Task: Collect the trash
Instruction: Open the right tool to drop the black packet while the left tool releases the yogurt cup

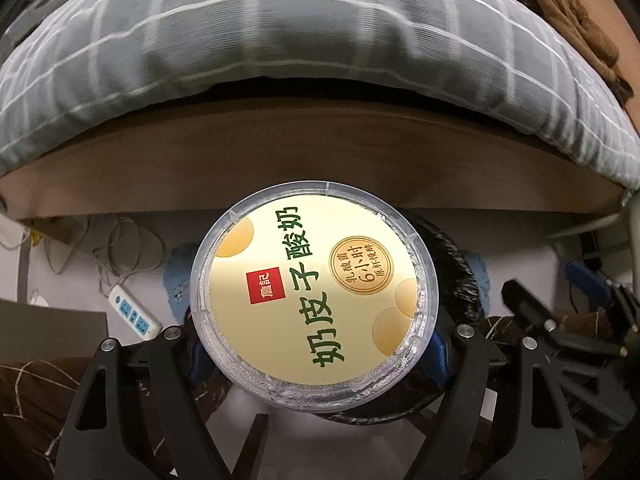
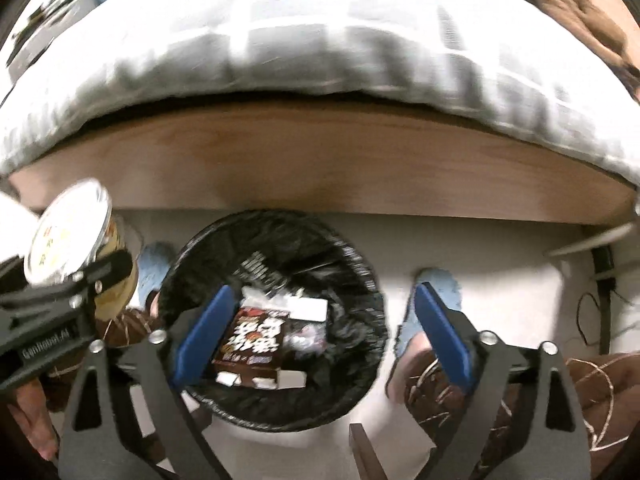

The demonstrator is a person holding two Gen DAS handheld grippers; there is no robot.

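Yogurt cup (image 1: 314, 294) is pinched at its sides by the left gripper (image 1: 316, 344), its foil lid with green lettering turned toward the camera; in the right wrist view the same cup (image 2: 70, 240) is seen at 9 o'clock, tilted, clamped by that gripper (image 2: 80, 280). Behind the cup in the left wrist view a bin (image 1: 452, 264) lined with a black bag shows at 3 o'clock, with a power strip (image 1: 134, 314) on the floor at 9 o'clock; a grey checked quilt (image 1: 304, 48) hangs over a wooden bed rail (image 1: 304, 152) across 12 o'clock. In the right wrist view the bin (image 2: 276, 320) sits just below centre, beside the rail; a brown box (image 2: 250, 346) and white scraps (image 2: 308, 308) lie inside it. The right gripper (image 2: 324, 336) is spread wide over the bin, nothing between its blue pads (image 2: 442, 336); one pad lies over the bin, the other outside its rim at 4 o'clock. A blue slipper (image 2: 436, 292) is seen behind that pad; the view is blurred.
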